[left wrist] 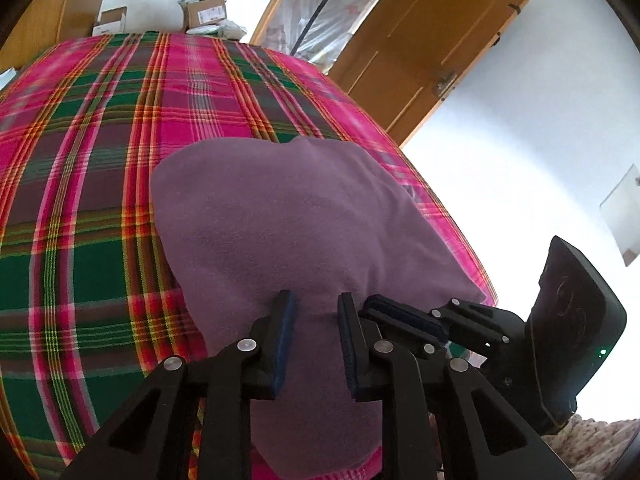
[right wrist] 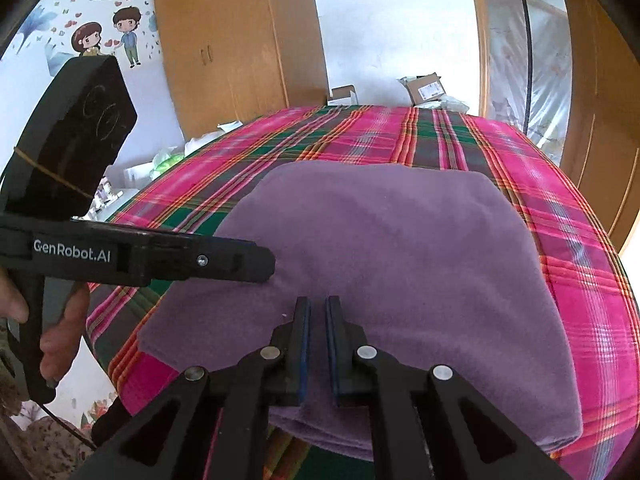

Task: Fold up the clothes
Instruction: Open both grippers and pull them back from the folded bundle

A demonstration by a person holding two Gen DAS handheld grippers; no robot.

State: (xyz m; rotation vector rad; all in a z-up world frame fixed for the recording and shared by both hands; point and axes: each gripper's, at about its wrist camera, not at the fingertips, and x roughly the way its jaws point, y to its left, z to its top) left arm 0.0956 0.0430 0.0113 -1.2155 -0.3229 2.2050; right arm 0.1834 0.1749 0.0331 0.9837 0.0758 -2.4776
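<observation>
A folded purple garment (left wrist: 280, 208) (right wrist: 400, 240) lies flat on a bed with a pink and green plaid cover (left wrist: 80, 160) (right wrist: 400, 136), close to the near edge. My left gripper (left wrist: 316, 304) hovers over the garment's near part with a clear gap between its pads; only the cloth beneath shows through it. In the right wrist view the left gripper (right wrist: 264, 266) reaches in from the left above the cloth. My right gripper (right wrist: 318, 308) sits over the garment's near middle, its pads almost together with nothing seen pinched. It also shows beside the left one (left wrist: 400, 314).
A person's hand (right wrist: 60, 320) holds the left gripper's handle. A wooden door (left wrist: 432, 48) stands open to the right of the bed, and a wardrobe (right wrist: 232, 40) behind it. Cardboard boxes (left wrist: 206, 12) sit past the far edge, and clutter (right wrist: 160, 164) lies at the left side.
</observation>
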